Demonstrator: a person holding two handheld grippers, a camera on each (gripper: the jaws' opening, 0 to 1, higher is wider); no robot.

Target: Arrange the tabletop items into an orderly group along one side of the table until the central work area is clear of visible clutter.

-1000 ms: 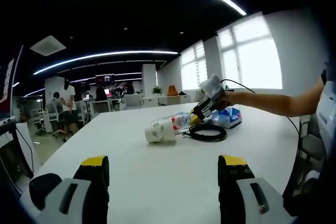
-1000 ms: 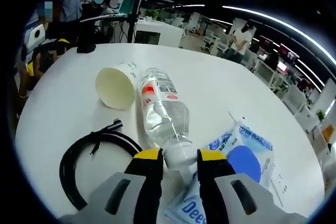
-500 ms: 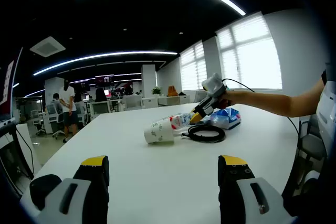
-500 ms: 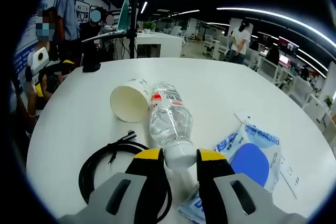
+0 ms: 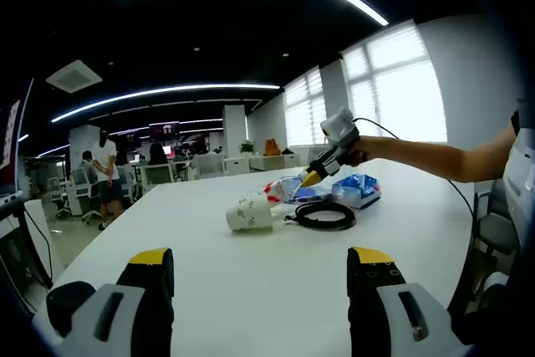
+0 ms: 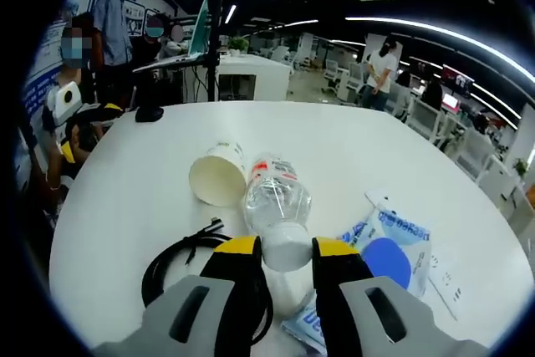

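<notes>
A clear water bottle (image 6: 277, 200) with a red-and-white label is gripped at its white cap by my right gripper (image 6: 284, 250), which is shut on it. Its cap end is raised off the white table (image 6: 125, 198). In the left gripper view the bottle (image 5: 284, 191) hangs tilted under the right gripper (image 5: 311, 177). A paper cup (image 6: 219, 180) (image 5: 248, 212) lies on its side beside the bottle. A coiled black cable (image 6: 188, 267) (image 5: 322, 215) and a blue-and-white tissue pack (image 6: 393, 244) (image 5: 358, 190) lie close by. My left gripper (image 5: 263, 261) stands open over bare table, well short of the items.
A person's arm (image 5: 418, 158) reaches in from the right, holding the right gripper. The table's rounded edge (image 6: 67, 232) runs on the left. Beyond it are a stand with a screen (image 6: 205, 31), seated and standing people (image 5: 104, 165), office desks and chairs.
The right gripper has lifted the bottle's cap end up and back, so the bottle now tilts more steeply. The cup, cable and tissue pack stay put. The left gripper has not moved.
</notes>
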